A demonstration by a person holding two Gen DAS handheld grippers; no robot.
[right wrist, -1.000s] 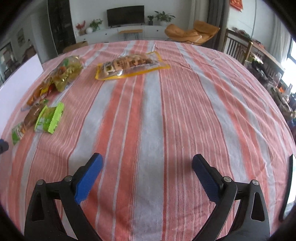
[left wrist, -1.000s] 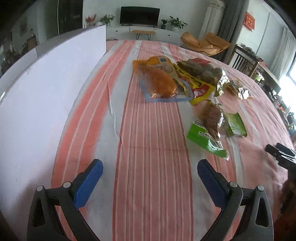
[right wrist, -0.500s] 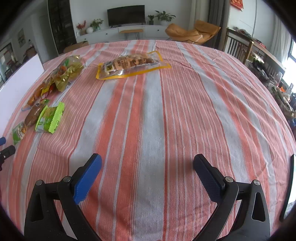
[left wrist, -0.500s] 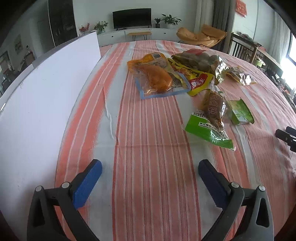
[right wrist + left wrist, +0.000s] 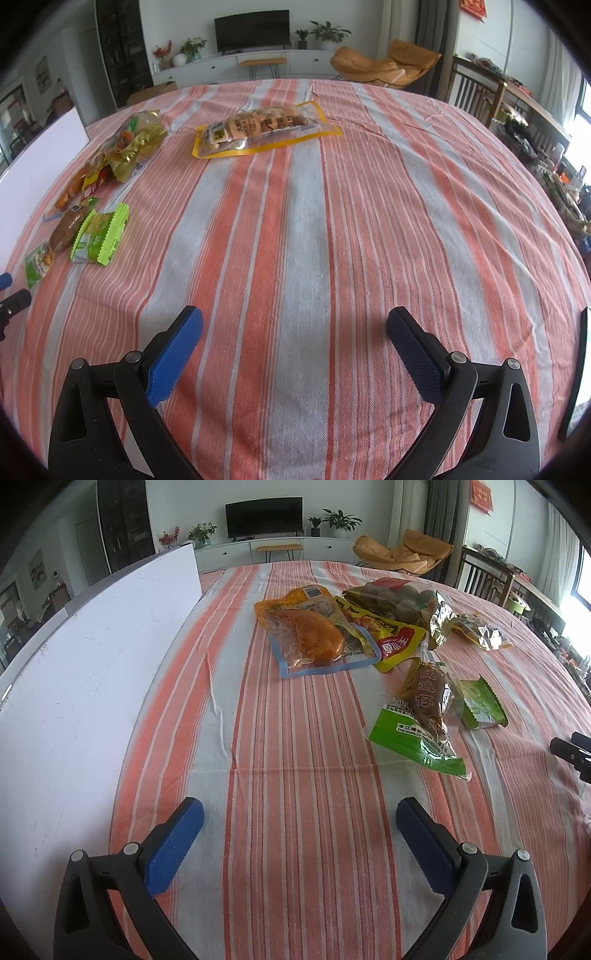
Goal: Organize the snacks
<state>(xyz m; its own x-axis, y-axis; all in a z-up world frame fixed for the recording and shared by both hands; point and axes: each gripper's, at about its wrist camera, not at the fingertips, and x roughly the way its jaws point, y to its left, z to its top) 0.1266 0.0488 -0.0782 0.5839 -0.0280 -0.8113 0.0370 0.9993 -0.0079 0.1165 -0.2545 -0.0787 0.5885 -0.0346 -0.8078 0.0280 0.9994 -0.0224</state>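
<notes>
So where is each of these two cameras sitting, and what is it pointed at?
Left wrist: on the left gripper, low over the striped tablecloth, facing the snack pile, such as the brown fish snack; its two blue-padded fingers show, open.
Right wrist: on the right gripper, facing across the cloth to the yellow-edged nut bag; its own open fingers show.
Shared: both see the small green packet, the white board, and a piece of the other gripper at the frame's edge.
</notes>
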